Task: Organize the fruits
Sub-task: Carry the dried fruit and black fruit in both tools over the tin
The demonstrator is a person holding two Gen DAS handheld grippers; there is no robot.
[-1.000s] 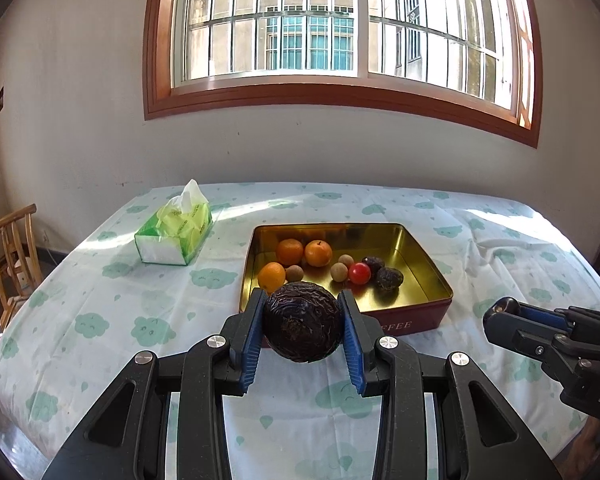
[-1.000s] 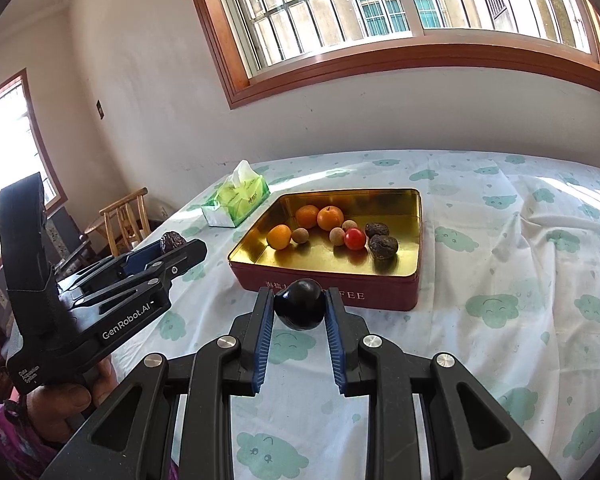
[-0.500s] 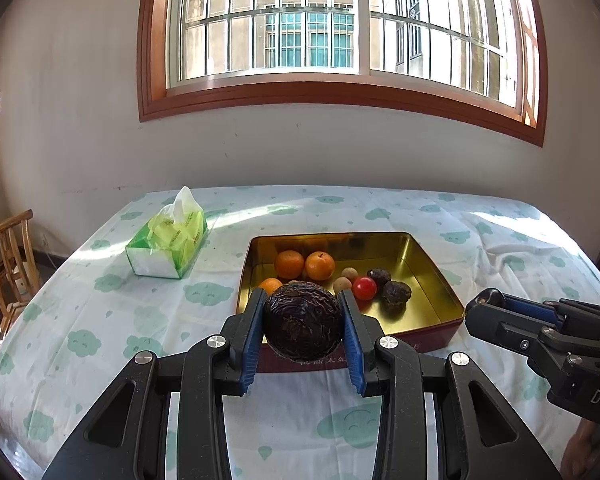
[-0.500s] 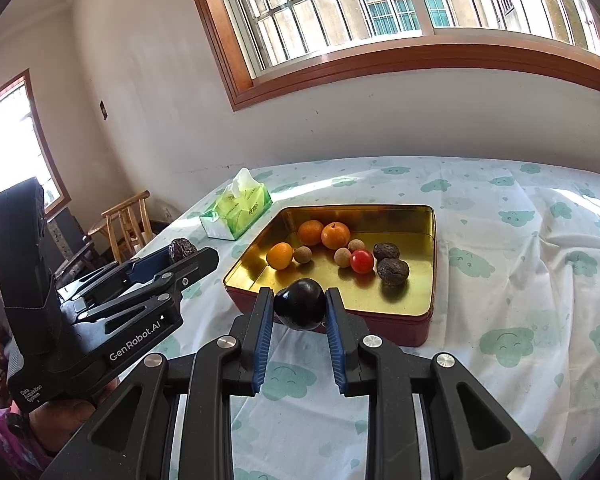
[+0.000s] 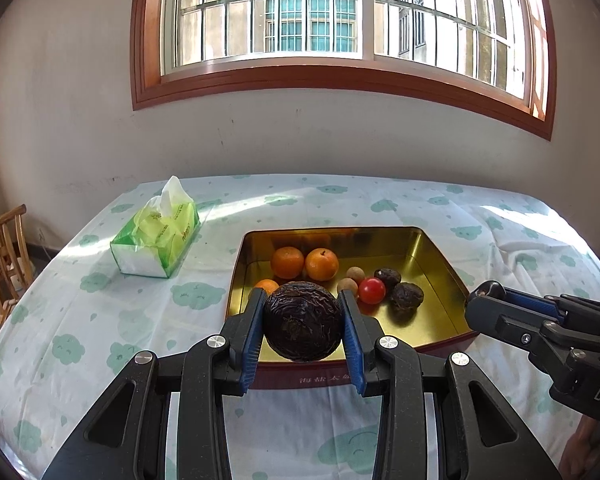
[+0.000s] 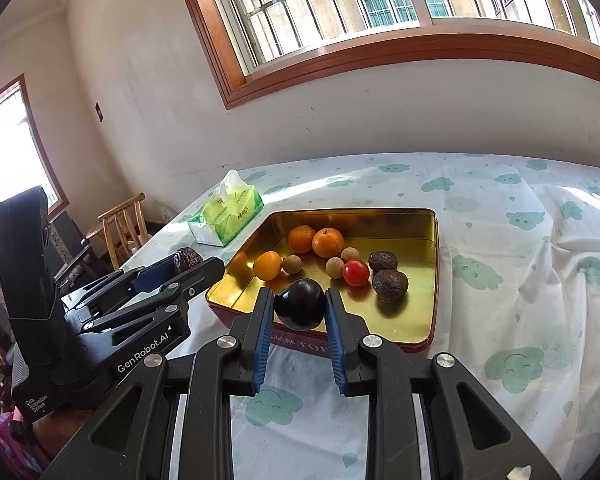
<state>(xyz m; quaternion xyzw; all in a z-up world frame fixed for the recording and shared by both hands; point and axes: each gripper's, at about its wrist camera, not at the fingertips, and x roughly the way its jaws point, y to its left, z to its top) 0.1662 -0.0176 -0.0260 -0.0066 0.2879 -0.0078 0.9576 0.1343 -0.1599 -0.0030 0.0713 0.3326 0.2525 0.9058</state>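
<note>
Strong daylight pours in through the barred window [image 5: 340,20] behind the desk [image 5: 100,300], and parts of the panes are blown out to white. A second window [image 6: 4,168] at the left edge of the right wrist view is overexposed too. Sun patches fall across the tablecloth, brightest at its far right. The gold tray [image 5: 440,264] gleams and mirrors the fruit, which casts short soft shadows on its floor. Both views are sharp, with no motion blur. Fisheye distortion bows the window frame and desk edges, and the 4 corners of each view darken to black.
</note>
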